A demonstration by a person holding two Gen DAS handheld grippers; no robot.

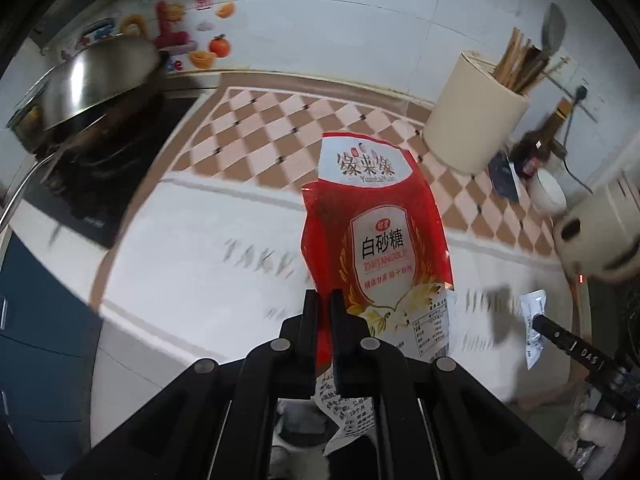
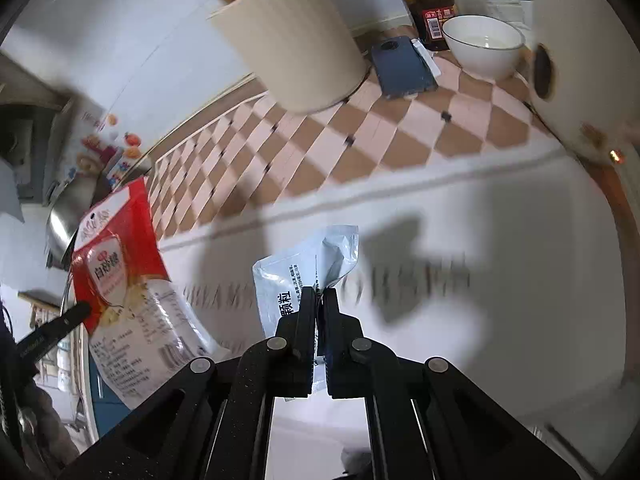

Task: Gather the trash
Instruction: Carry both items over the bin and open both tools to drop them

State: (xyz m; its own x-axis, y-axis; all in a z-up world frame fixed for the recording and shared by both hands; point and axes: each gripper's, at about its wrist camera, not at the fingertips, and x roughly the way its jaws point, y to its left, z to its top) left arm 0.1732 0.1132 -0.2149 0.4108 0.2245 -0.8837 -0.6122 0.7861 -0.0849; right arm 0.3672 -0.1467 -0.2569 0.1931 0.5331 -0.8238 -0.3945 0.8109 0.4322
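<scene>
Left gripper (image 1: 324,300) is clamped tight on the lower edge of the red sugar bag (image 1: 372,232), which hangs clear of the counter (image 1: 180,280) with its top pointing away from me. My right gripper (image 2: 319,298) is pinched shut on a small white sachet (image 2: 296,276), also off the surface. From the right wrist view I see the bag out to my left, well apart from the sachet, so the two loads are not tangled.

I judge the pick-up step done for both pieces, with the carry to a bin in hand. No bin shows in either view, so my next move calls for turning away from the counter to find one, keeping both grips closed. The bag is limp and held by one edge; I expect it to swing, so I would go gently past the utensil holder (image 1: 476,120) and the bowl (image 2: 482,46).
</scene>
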